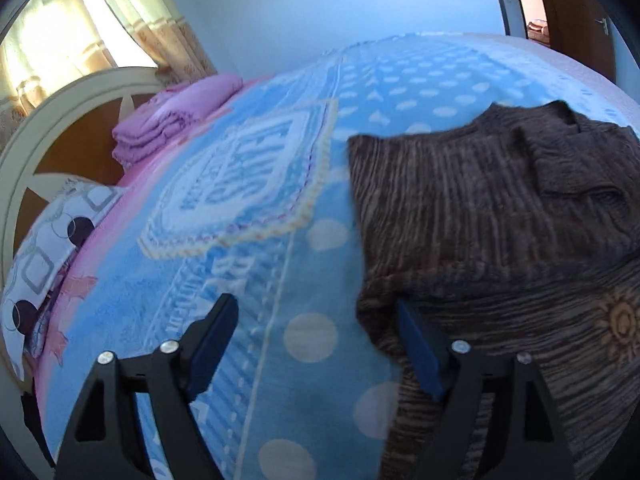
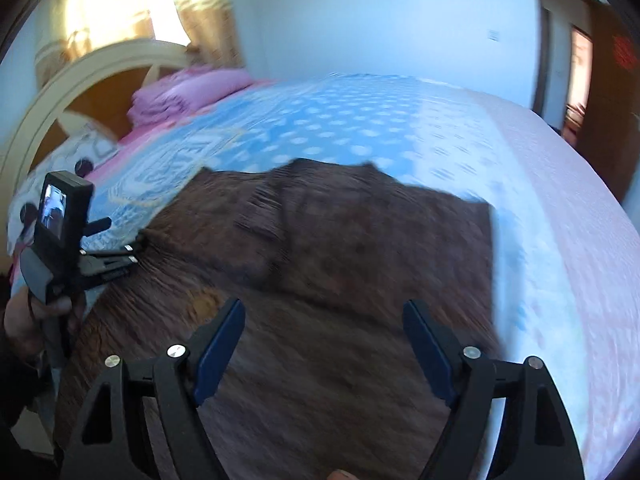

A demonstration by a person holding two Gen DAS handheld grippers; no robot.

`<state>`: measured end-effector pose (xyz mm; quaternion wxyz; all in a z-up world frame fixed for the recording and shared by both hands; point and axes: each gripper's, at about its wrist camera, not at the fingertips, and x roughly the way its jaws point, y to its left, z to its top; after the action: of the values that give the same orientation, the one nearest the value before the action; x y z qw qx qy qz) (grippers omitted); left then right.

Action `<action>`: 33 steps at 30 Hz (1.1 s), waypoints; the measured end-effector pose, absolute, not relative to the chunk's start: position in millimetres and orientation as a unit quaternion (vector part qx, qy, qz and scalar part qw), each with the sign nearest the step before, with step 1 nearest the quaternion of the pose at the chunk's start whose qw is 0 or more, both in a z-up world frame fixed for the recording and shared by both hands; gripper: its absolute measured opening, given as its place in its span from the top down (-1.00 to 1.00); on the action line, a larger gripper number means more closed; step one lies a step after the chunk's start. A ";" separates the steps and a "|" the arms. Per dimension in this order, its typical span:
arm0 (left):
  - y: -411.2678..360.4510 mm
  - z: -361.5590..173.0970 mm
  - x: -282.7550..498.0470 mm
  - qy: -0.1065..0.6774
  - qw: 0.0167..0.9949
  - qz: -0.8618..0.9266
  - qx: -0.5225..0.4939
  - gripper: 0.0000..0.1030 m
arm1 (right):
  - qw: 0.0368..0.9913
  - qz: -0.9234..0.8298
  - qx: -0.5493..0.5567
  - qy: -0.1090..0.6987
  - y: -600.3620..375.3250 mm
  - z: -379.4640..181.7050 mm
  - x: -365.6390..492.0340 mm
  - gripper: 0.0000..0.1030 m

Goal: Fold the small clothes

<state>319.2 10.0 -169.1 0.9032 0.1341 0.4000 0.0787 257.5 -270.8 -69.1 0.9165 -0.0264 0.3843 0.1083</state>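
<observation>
A brown ribbed knit garment (image 1: pixel 480 208) lies spread on the bed, with a collar at its far end and a gold flower motif (image 1: pixel 622 320) near the right edge. My left gripper (image 1: pixel 316 316) is open at the garment's left edge; its right finger (image 1: pixel 416 340) lies against the fabric and its left finger (image 1: pixel 216 332) is over the blanket. In the right wrist view the garment (image 2: pixel 360 240) is blurred. My right gripper (image 2: pixel 324 308) hovers open above it with nothing between the pads. The left gripper (image 2: pixel 136 248), in a person's hand, shows at the garment's left side.
A blue blanket (image 1: pixel 248 360) with pale dots covers the bed. Folded pink bedding (image 1: pixel 172 116) and a patterned pillow (image 1: pixel 48 260) lie by the cream headboard (image 1: pixel 52 120). Curtains (image 1: pixel 132 20) hang behind it. A wooden door (image 2: pixel 608 100) stands at the far right.
</observation>
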 end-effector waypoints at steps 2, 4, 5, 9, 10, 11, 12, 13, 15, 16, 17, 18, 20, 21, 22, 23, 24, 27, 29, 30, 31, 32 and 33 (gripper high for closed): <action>12.2 -171.5 320.1 0.403 0.903 0.079 0.125 -0.78 | 0.914 0.107 -0.060 0.387 -244.4 -70.7 278.2 -0.34; 17.8 -171.5 317.9 0.403 0.904 0.084 0.114 -0.86 | 0.908 0.109 -0.095 0.393 -215.8 -77.7 301.1 -0.33; 21.4 -172.7 317.4 0.406 0.905 0.082 0.100 -0.88 | 0.904 0.110 -0.108 0.400 -204.7 -84.0 311.4 -0.33; 33.2 -176.1 321.1 0.415 0.904 0.077 0.063 -0.97 | 0.884 0.097 -0.156 0.430 -172.4 -115.7 348.6 -0.07; 32.6 -176.7 321.3 0.416 0.904 0.076 0.062 -0.97 | 0.881 0.088 -0.172 0.431 -168.7 -122.2 353.6 0.10; 32.3 -176.8 321.0 0.415 0.904 0.076 0.062 -0.97 | 0.881 0.077 -0.182 0.429 -168.9 -125.7 357.6 0.34; 31.6 -176.8 320.5 0.413 0.905 0.077 0.064 -0.97 | 0.884 0.077 -0.172 0.427 -171.4 -125.1 359.9 0.54; 32.3 -176.9 320.8 0.412 0.906 0.076 0.064 -0.97 | 0.887 0.084 -0.145 0.431 -177.5 -122.8 362.7 0.68; 34.1 -177.4 321.0 0.414 0.906 0.073 0.057 -0.97 | 0.894 0.084 -0.108 0.427 -188.5 -115.0 362.9 0.86; 35.6 -177.7 321.5 0.415 0.906 0.071 0.053 -0.97 | 0.898 0.090 -0.090 0.421 -194.5 -108.4 361.4 0.87; 37.0 -177.8 321.9 0.416 0.905 0.070 0.051 -0.97 | 0.900 0.097 -0.075 0.418 -198.7 -103.0 360.5 0.87; 36.8 -178.1 322.0 0.416 0.905 0.071 0.050 -0.98 | 0.901 0.104 -0.056 0.417 -204.8 -97.8 359.4 0.92; 35.8 -178.1 321.3 0.414 0.905 0.074 0.056 -0.98 | 0.904 0.094 -0.035 0.414 -217.1 -90.8 359.7 0.94; 34.4 -178.1 321.0 0.413 0.906 0.076 0.061 -0.99 | 0.903 0.095 -0.020 0.419 -224.4 -90.4 362.5 0.94; 33.8 -178.1 320.7 0.412 0.906 0.078 0.063 -0.99 | 0.899 0.097 -0.002 0.428 -230.8 -92.4 366.5 0.94; 33.6 -178.1 320.7 0.412 0.905 0.079 0.065 -1.00 | 0.895 0.093 0.010 0.435 -236.5 -95.5 369.8 0.94; 33.4 -178.1 320.7 0.412 0.905 0.080 0.065 -1.00 | 0.893 0.078 0.015 0.444 -242.8 -101.5 373.7 0.94; 34.4 -177.5 320.7 0.412 0.906 0.079 0.063 -1.00 | 0.887 0.080 0.040 0.454 -252.1 -112.1 374.7 0.94; 33.7 -177.5 321.1 0.412 0.905 0.081 0.066 -1.00 | 0.886 0.078 0.041 0.454 -251.0 -112.1 374.0 0.94; 33.3 -177.4 320.9 0.411 0.905 0.082 0.068 -1.00 | 0.885 0.082 0.048 0.456 -252.2 -112.2 374.7 0.94; 32.7 -177.5 320.6 0.411 0.905 0.084 0.070 -1.00 | 0.881 0.084 0.058 0.463 -254.9 -112.8 376.6 0.94; 31.9 -177.3 320.2 0.409 0.906 0.085 0.073 -1.00 | 0.877 0.080 0.068 0.468 -259.7 -113.5 378.3 0.91; 31.3 -177.2 320.0 0.409 0.906 0.086 0.074 -1.00 | 0.878 0.073 0.074 0.467 -264.0 -113.1 379.1 0.78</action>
<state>320.0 31.3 -177.2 0.9057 0.0741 0.4086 0.0856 379.1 -264.0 -113.1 0.8778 0.0743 0.4675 0.0730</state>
